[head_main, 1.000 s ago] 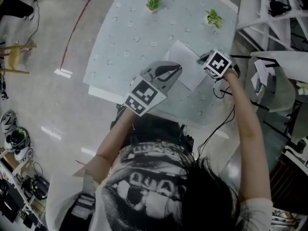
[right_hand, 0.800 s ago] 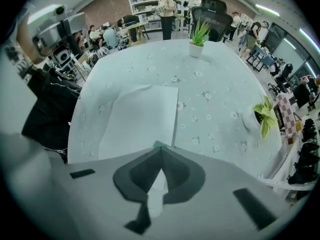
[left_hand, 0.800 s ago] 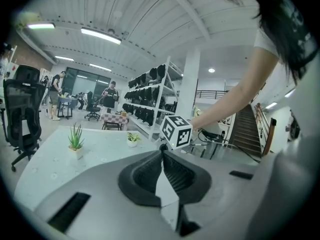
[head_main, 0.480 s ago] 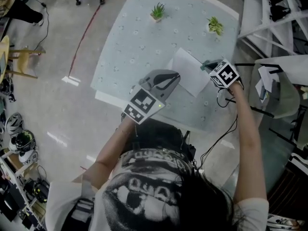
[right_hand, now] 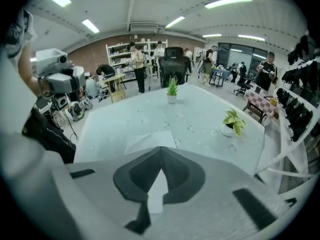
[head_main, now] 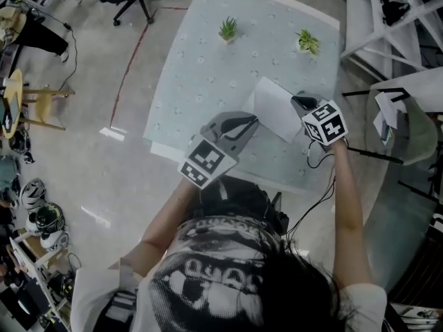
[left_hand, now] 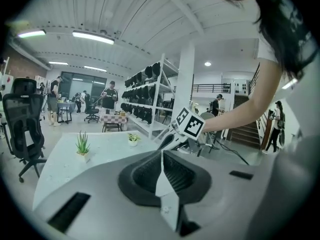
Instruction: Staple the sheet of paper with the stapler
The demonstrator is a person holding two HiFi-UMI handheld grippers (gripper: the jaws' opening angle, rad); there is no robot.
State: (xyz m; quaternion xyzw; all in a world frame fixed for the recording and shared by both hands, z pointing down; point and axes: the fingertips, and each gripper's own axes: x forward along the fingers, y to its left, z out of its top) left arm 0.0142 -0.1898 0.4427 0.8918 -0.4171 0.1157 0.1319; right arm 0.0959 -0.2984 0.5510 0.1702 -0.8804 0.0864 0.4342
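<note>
A white sheet of paper (head_main: 275,107) lies flat on the pale patterned table (head_main: 201,75), near its right front part; the right gripper view has it just beyond the jaws (right_hand: 150,141). My right gripper (head_main: 297,102) hangs over the sheet's right edge, tilted down, jaws shut with nothing between them (right_hand: 161,149). My left gripper (head_main: 253,120) hovers at the sheet's left front corner, also shut and empty (left_hand: 162,153). From the left gripper view the right gripper (left_hand: 168,140) shows under its marker cube. I cannot make out a stapler in any view.
Two small potted plants (head_main: 228,28) (head_main: 307,42) stand at the table's far side. A black cable (head_main: 315,185) hangs from the right gripper off the table's front edge. White shelving and chairs (head_main: 405,95) crowd the right side.
My right gripper has lifted off the paper's right edge and tipped its nose downward. The left gripper has drifted slightly and stays shut.
</note>
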